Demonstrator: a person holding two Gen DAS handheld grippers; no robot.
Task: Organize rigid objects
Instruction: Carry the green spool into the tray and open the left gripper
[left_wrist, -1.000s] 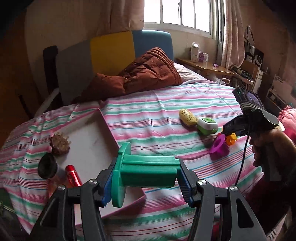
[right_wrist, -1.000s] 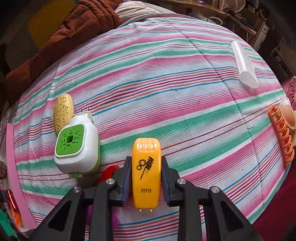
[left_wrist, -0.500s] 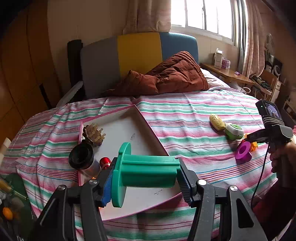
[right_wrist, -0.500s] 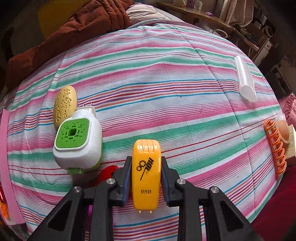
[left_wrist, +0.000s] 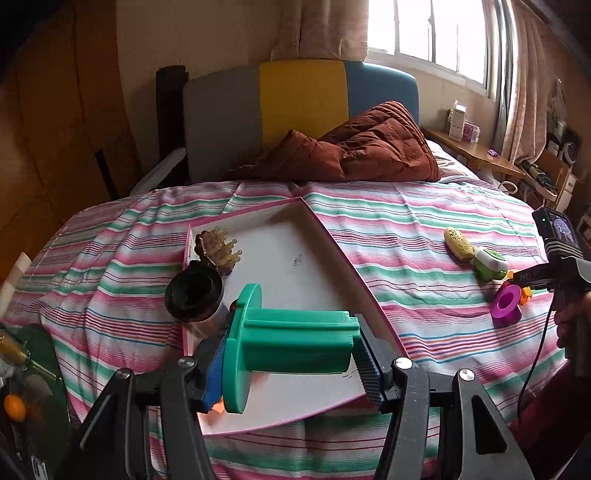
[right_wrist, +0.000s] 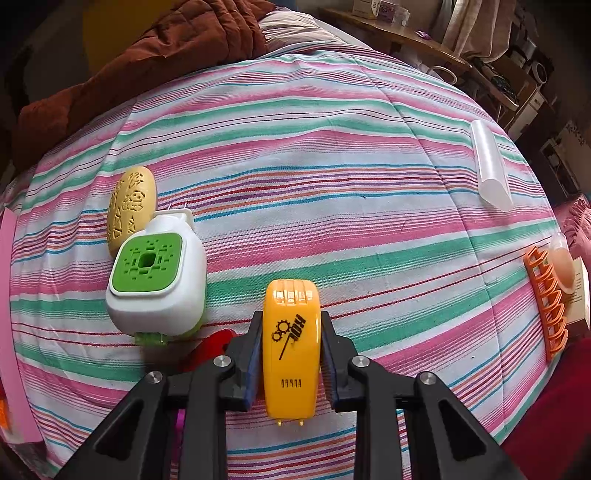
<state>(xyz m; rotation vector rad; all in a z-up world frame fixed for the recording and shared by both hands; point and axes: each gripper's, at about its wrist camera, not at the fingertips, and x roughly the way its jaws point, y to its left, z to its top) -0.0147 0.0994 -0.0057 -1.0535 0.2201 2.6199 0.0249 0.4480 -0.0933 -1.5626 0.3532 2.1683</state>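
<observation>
Spool-shaped green plastic piece (left_wrist: 291, 341) sits crosswise between the left gripper's (left_wrist: 291, 365) fingers, clamped at both ends, above the near edge of the pink-rimmed white tray (left_wrist: 321, 240) on the striped bedspread (right_wrist: 332, 155). Right gripper (right_wrist: 291, 354) is closed on a glossy yellow case (right_wrist: 291, 347) printed with black gears, just beside a white-and-green plug-in device (right_wrist: 157, 280) and embossed yellow oval (right_wrist: 129, 206).

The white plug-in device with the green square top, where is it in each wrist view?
Left wrist: white plug-in device with the green square top, far right on the striped bedspread.
Right wrist: it is lower left, large.
Shared landmark: the carved yellow oval case touching it.
</observation>
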